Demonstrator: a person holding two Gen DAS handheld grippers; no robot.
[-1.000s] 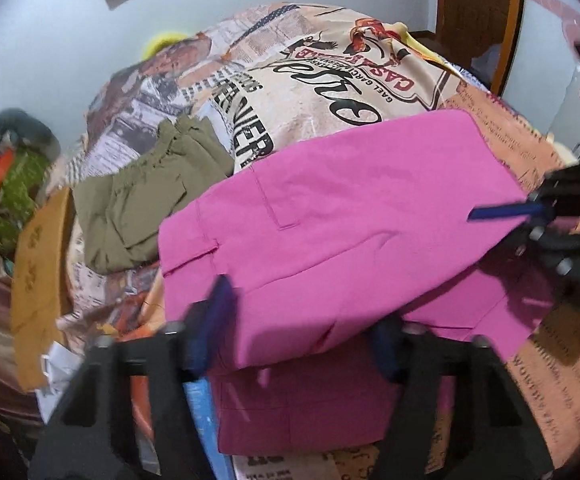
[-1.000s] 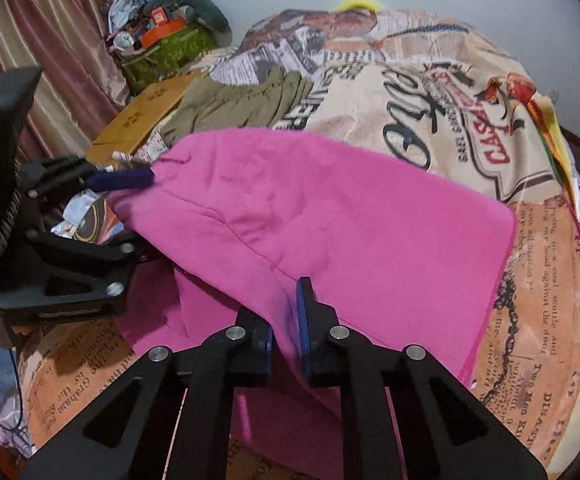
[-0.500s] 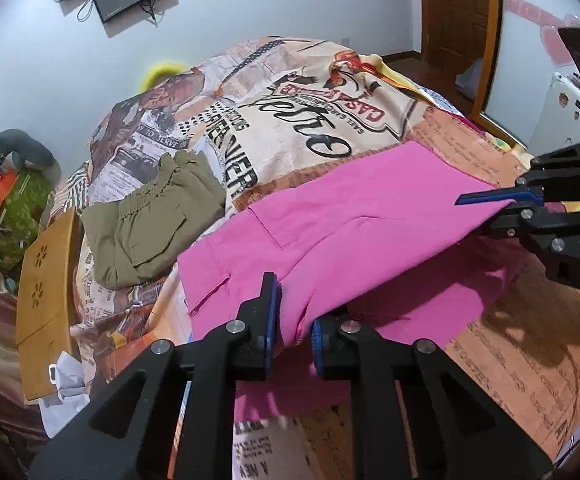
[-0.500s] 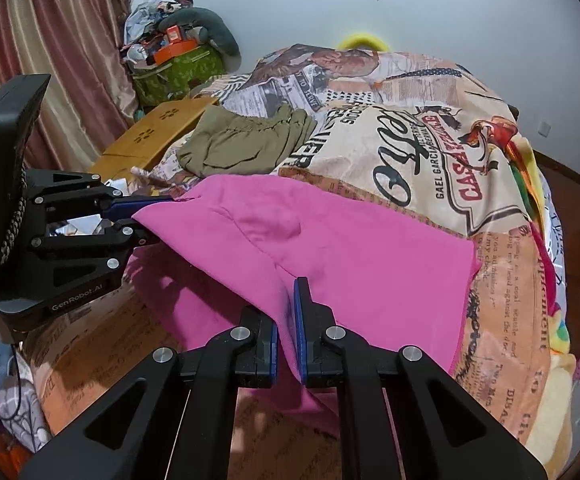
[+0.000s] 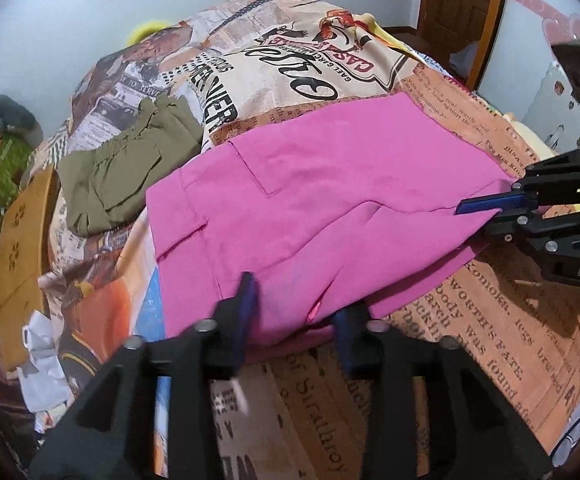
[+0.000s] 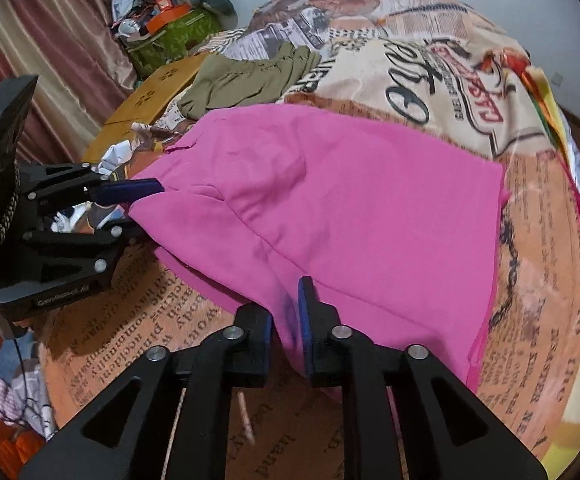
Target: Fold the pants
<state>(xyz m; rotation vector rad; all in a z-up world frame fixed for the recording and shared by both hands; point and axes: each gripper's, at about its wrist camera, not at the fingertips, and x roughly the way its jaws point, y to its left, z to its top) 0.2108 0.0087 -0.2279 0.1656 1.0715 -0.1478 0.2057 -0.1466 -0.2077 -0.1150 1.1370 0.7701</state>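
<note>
The pink pants (image 5: pixel 322 196) lie folded over on the printed bedspread (image 5: pixel 290 68), also seen in the right wrist view (image 6: pixel 350 208). My left gripper (image 5: pixel 294 312) is open, its fingers spread around the near folded edge of the pants. My right gripper (image 6: pixel 286 320) has its jaws slightly parted with a fold of pink cloth between them; in the left wrist view it (image 5: pixel 486 208) sits at the pants' right corner. The left gripper shows in the right wrist view (image 6: pixel 138 208) at the pants' left corner, open.
Folded olive-green pants (image 5: pixel 130 172) lie on the bed beyond the pink ones. A wooden board (image 5: pixel 18 216) and crumpled paper (image 5: pixel 46 352) are at the bed's left edge. A green bag with clutter (image 6: pixel 170 32) stands by the curtain. A door (image 5: pixel 458 8) is at the back right.
Both grippers lowered the pink fold onto the bed. My left gripper, shut on the cloth half a second ago, has opened. My right gripper's jaws have parted a little.
</note>
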